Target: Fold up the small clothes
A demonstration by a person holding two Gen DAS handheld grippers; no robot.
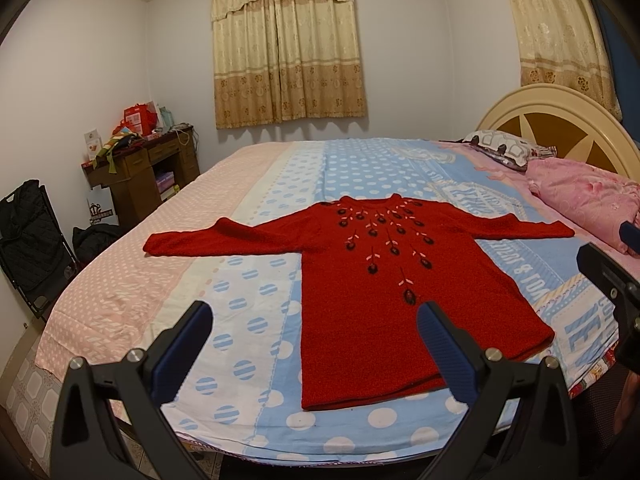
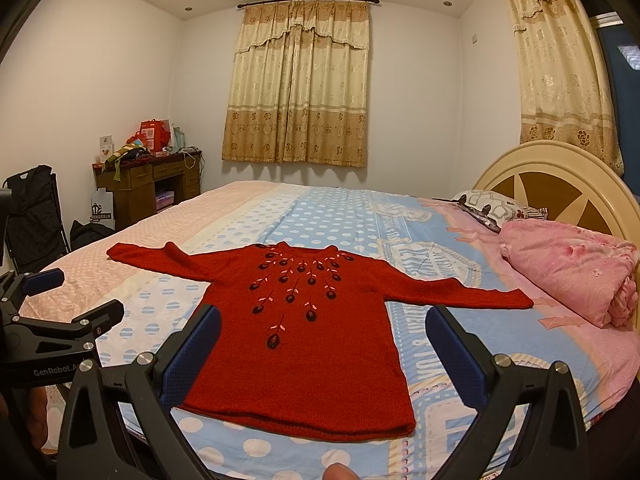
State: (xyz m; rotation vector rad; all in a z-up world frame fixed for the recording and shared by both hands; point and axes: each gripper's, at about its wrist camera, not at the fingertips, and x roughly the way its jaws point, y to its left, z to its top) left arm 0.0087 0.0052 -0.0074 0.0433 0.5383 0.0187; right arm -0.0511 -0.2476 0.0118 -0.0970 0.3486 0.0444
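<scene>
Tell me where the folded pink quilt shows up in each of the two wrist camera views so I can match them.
Left wrist view: the pink quilt sits at the right edge, past the red sweater's sleeve.
Right wrist view: the pink quilt lies right of centre, larger, beyond that same sleeve of the red sweater.
Shared landmark: the cream headboard just behind it.

You have a wide bed [image 1: 248, 280] in front of you, covered by a sheet with pink dotted, white and blue dotted bands. A red sweater [image 1: 360, 300] lies flat on it, front up, both sleeves spread out to the sides, hem toward the near edge. At the head end you see a folded pink quilt [image 2: 572, 272] and, behind it, a patterned pillow [image 2: 492, 204] against the headboard [image 2: 560, 172].
</scene>
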